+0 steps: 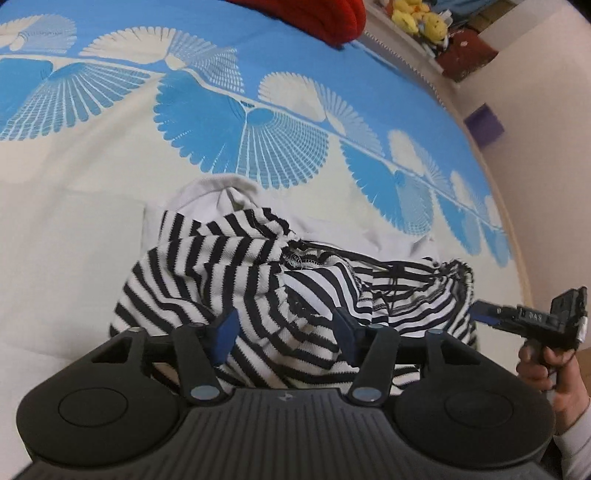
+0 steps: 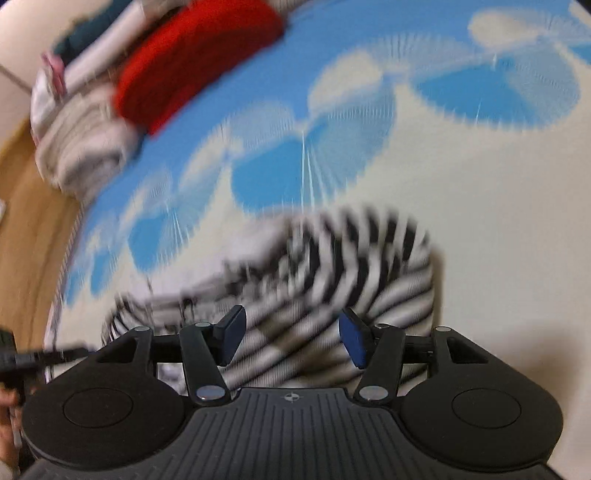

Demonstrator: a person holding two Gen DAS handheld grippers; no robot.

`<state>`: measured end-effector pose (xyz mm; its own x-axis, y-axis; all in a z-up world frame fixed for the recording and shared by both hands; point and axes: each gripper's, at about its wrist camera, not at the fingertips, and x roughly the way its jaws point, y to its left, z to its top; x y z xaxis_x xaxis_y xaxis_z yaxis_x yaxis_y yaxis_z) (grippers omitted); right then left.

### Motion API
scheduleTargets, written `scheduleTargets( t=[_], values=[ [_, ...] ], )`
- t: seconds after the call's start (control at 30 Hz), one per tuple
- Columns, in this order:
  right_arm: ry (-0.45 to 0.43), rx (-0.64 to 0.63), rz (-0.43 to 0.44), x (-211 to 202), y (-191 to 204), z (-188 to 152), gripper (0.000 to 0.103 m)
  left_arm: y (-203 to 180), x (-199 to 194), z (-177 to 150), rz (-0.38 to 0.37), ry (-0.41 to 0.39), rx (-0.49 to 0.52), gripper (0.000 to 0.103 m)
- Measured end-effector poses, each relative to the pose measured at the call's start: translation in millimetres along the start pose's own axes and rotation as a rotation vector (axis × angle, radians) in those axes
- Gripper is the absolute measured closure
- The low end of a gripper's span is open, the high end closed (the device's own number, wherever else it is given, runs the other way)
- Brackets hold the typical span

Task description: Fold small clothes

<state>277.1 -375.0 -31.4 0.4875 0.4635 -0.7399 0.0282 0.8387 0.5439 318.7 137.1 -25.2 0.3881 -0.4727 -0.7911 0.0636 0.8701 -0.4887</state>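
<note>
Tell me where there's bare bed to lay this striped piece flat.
Free: the cream sheet left of the striped garment, and the patterned stretch between it and the red item. Crowded: the far corner with the folded pile.

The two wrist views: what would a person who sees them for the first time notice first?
First, the black-and-white striped garment, crumpled in a heap just ahead of both grippers. Next, the bedspread beneath it, cream with big blue and white fan shapes. Then the red folded cloth at the far edge, beside a stack of pale folded clothes in the right wrist view.
</note>
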Motion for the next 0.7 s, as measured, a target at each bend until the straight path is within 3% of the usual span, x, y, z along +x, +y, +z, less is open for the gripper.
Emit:
scheduleTargets(
  t=[0.07,0.1,0.13,0.17,0.2,0.23,0.27,0.33,0.43,0.57,0.6,0.7],
  values=[
    [0.032,-0.009,0.015,10.9,4.2,-4.2,0.045,-0.9,11.9,1.5,0.023,0.0,-0.038,0.05],
    [0.041,-0.011,0.005,16.5,5.6,-4.9,0.045,0.2,18.8,3.6,0.053,0.01,-0.053,0.059],
    [0.045,-0.01,-0.008,20.8,6.5,-3.8,0.046,1.3,25.8,5.6,0.084,0.021,-0.064,0.081],
    [0.045,-0.006,-0.017,23.4,7.7,-3.3,0.05,3.8,29.8,7.5,0.101,0.035,-0.081,0.088],
    [0.038,0.002,-0.029,25.6,8.2,-1.1,0.058,5.9,29.0,11.7,0.106,0.028,-0.093,0.092],
    [0.016,0.014,-0.043,25.1,8.5,3.7,0.089,7.5,17.2,15.9,0.108,-0.022,-0.105,0.094],
    [-0.02,0.026,-0.062,21.8,9.1,7.7,0.102,12.7,-3.0,22.4,0.093,-0.116,-0.141,0.095],
    [-0.156,0.051,-0.019,2.3,16.2,18.6,0.102,29.9,-33.3,32.2,0.0,-0.271,-0.268,0.096],
    [-0.324,0.016,0.072,-9.4,36.5,36.4,0.103,35.7,-31.2,38.7,0.013,-0.329,-0.318,0.096],
    [-0.352,-0.004,-0.072,22.6,47.0,47.1,0.101,29.8,4.7,53.0,0.054,-0.283,-0.301,0.094],
    [-0.344,-0.006,-0.112,30.4,46.3,48.6,0.098,30.7,10.9,55.9,0.058,-0.275,-0.306,0.089],
    [-0.309,-0.039,-0.193,43.8,41.8,57.5,0.092,39.2,7.0,58.0,-0.002,-0.291,-0.318,0.082]
  ],
)
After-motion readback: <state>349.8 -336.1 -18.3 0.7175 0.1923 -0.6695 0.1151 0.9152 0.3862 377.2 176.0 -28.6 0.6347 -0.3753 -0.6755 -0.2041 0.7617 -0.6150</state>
